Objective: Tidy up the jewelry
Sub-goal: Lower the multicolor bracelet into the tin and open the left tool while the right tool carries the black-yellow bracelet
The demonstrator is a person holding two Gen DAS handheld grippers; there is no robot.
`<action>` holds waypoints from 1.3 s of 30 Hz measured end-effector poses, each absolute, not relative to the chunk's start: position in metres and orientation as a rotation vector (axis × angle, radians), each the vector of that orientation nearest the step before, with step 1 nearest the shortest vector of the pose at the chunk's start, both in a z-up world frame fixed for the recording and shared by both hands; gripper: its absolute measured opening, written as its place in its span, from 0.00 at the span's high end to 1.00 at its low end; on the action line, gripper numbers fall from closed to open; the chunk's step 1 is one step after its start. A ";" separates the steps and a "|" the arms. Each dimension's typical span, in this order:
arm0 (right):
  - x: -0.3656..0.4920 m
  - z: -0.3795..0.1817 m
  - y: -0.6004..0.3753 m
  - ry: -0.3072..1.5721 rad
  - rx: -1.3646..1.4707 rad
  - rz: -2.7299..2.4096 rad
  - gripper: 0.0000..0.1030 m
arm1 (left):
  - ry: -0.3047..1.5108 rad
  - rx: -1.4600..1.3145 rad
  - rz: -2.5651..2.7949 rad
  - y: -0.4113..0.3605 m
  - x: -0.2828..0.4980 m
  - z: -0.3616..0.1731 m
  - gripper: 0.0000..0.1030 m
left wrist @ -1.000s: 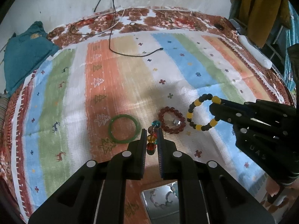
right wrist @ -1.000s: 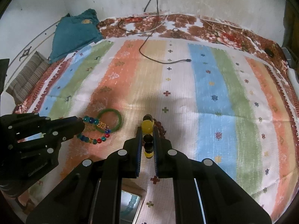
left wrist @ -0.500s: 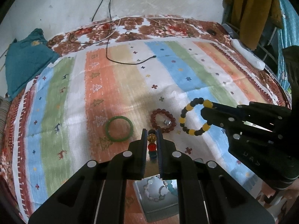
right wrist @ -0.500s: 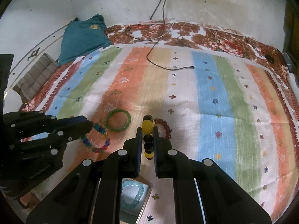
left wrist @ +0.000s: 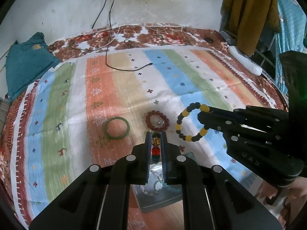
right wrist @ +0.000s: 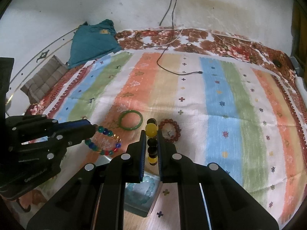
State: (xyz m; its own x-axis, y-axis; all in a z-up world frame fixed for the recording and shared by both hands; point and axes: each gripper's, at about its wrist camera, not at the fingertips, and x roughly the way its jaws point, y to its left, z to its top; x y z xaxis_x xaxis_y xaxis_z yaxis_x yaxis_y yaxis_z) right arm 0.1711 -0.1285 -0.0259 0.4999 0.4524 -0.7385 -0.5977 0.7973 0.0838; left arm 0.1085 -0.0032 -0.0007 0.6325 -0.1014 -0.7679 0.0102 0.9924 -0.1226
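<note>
My left gripper (left wrist: 155, 140) is shut on a multicoloured bead bracelet (left wrist: 155, 150), which hangs as a loop in the right wrist view (right wrist: 104, 140). My right gripper (right wrist: 151, 134) is shut on a black-and-yellow bead bracelet (right wrist: 151, 130), seen as a loop in the left wrist view (left wrist: 190, 122). Both are held above the striped cloth (left wrist: 124, 88). A green bangle (left wrist: 117, 128) and a dark red bead bracelet (left wrist: 157, 120) lie on the cloth ahead. A box (left wrist: 159, 201) with a pale bead bracelet sits below my grippers, partly hidden.
A black cable (left wrist: 122, 68) lies across the far cloth. A teal cushion (left wrist: 25, 61) sits at the far left, a white remote-like object (left wrist: 245, 62) at the far right. Clothes hang at the right. The wall is behind.
Both grippers have risen and pulled back with their bracelets. The cloth looks farther away, and the box beneath has come more into view.
</note>
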 end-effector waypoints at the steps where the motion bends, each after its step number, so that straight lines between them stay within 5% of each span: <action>1: 0.168 -0.026 -0.129 0.831 -0.194 0.643 0.89 | 0.882 -0.110 -0.066 -0.003 0.106 -0.001 0.91; 26: 0.120 -0.035 -0.141 0.853 -0.202 0.697 0.89 | 0.844 -0.133 -0.090 -0.011 0.059 0.001 0.91; 35: 0.142 -0.043 -0.154 0.918 -0.168 0.594 0.87 | 0.871 -0.126 -0.057 -0.008 0.060 -0.002 0.68; 39: 0.144 -0.046 -0.153 0.934 -0.159 0.602 0.79 | 0.879 -0.119 -0.051 -0.008 0.062 -0.004 0.62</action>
